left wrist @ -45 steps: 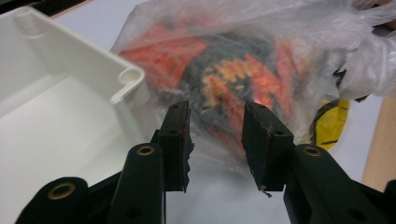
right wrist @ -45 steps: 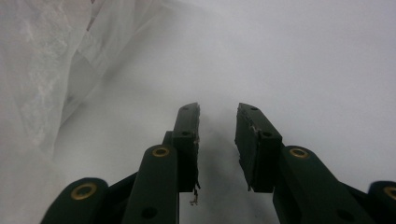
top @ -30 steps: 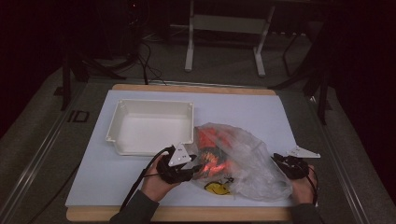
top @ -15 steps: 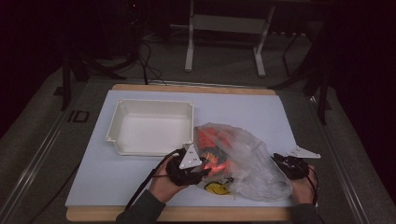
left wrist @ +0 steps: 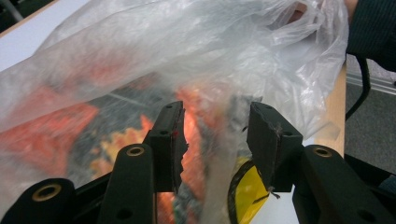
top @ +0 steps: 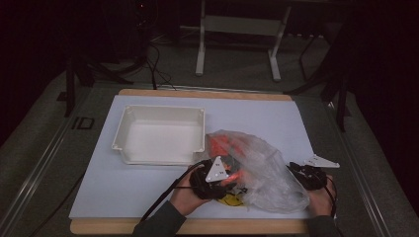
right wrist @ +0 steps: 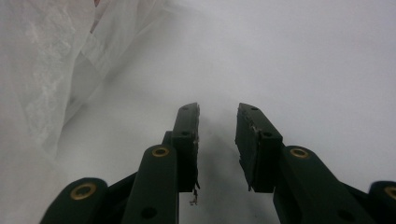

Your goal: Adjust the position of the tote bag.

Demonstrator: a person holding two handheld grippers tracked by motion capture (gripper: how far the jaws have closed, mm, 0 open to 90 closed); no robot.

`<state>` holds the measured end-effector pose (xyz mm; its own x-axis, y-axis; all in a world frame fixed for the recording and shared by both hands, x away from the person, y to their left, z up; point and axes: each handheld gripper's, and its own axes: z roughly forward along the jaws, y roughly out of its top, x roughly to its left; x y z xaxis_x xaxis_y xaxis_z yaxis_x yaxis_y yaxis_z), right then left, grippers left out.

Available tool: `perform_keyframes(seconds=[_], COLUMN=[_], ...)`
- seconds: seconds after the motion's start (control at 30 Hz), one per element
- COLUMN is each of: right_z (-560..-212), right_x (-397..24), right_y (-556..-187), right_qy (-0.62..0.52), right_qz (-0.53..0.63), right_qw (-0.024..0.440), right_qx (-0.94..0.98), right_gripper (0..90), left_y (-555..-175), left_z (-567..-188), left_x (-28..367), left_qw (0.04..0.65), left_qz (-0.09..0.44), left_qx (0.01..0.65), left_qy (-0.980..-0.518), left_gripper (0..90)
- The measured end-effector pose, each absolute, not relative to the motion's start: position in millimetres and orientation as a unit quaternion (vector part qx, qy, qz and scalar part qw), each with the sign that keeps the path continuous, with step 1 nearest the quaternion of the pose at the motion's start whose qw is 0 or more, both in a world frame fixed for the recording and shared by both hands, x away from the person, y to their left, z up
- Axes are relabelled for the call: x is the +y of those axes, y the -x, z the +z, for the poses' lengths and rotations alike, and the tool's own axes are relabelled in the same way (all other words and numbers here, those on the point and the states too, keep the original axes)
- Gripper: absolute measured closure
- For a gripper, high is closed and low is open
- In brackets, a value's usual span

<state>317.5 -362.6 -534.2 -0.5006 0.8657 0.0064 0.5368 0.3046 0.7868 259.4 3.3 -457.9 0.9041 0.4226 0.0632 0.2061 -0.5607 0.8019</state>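
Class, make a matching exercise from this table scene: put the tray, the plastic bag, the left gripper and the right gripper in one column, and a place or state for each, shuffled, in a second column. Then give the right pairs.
Things:
1. white tray
2. plastic bag
3. left gripper
4. right gripper

Places or states:
A. jaws apart over bare white table, nothing between them
B. empty, left of the bag
C. jaws apart, pushed against the bag's film
D. crumpled, clear, with orange things inside

Pairs: 1-B, 2-D, 3-C, 4-A
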Motion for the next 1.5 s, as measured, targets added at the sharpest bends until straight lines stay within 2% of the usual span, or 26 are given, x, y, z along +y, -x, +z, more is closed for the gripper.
perform_keyframes(seconds=[0.27,0.43,0.57,0.67,0.83,0.97,1.5], right_z=[-534,-534,-533,-533,-530,-523,-486], right_x=[-363,-363,-363,-364,-366,-370,-367], right_y=[-317,-317,-317,-317,-314,-312,-302], right_qy=[-0.45,-0.45,-0.447,-0.447,-0.445,-0.44,-0.405], right_qz=[0.381,0.382,0.385,0.39,0.394,0.398,0.427], right_qw=[0.216,0.216,0.218,0.216,0.213,0.218,0.218], right_qx=[0.778,0.778,0.778,0.776,0.775,0.775,0.778], right_gripper=[68.9,68.5,68.7,68.6,67.9,67.2,62.9], left_y=[-259,-257,-258,-262,-265,-265,-267], left_z=[-460,-463,-469,-474,-476,-475,-477], left_x=[-15,-26,-35,-40,-39,-34,-6], left_qw=[0.433,0.431,0.414,0.392,0.389,0.396,0.418], left_qz=[0.12,0.125,0.127,0.13,0.131,0.131,0.126], left_qx=[0.165,0.153,0.152,0.158,0.166,0.172,0.21], left_qy=[-0.878,-0.881,-0.889,-0.897,-0.897,-0.892,-0.875], left_gripper=[50.9,43.7,43.4,46.3,75.1,86.3,88.2])
